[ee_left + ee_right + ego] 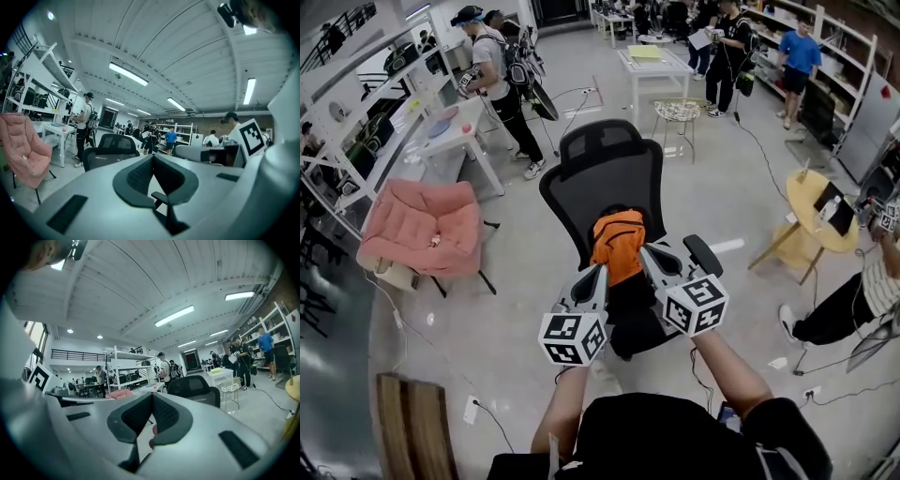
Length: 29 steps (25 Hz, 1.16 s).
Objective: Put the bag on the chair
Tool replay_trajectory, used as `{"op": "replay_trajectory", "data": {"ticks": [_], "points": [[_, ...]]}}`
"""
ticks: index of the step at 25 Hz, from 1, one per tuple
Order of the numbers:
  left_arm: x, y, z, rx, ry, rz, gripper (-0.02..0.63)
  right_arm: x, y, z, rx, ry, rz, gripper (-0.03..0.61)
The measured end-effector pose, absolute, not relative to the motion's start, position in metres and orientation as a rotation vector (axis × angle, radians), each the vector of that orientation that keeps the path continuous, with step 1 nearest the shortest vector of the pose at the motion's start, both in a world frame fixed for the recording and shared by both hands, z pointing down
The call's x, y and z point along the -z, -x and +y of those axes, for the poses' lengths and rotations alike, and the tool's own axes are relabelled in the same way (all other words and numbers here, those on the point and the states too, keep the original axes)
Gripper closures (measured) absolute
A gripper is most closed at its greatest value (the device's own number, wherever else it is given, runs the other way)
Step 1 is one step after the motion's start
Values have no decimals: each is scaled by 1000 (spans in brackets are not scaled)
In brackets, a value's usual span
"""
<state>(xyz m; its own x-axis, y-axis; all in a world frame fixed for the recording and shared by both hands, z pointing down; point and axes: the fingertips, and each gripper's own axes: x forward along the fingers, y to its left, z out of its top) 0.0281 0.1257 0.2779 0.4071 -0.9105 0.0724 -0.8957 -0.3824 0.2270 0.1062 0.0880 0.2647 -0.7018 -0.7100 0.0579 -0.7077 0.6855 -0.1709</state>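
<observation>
Left tongs (600, 274) and right tongs (650, 253) each pinch the orange bag (619, 246) just before the black chair (609, 169); grey floor (520, 291), pink armchair (427, 225) to the chair's left.

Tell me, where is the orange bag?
Head view, centre: the bag is between the left hand-held gripper and the right hand-held gripper, in front of the chair back.

An orange-and-black bag (619, 246) before a black mesh chair (605, 159); the grey left gripper (602, 272) and right gripper (649, 253) carry black-and-white square markers. Pink armchair (427, 225), yellow desk (806, 192), pale grey floor (487, 328).
</observation>
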Motion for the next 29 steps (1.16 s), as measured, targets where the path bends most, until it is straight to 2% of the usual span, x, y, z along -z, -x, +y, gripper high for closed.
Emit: {"op": "replay_trajectory", "data": {"ticks": [29], "points": [[-261, -83, 206, 119, -2433, -1676, 603, -249, -156, 168, 175, 1151, 2891, 583]]}}
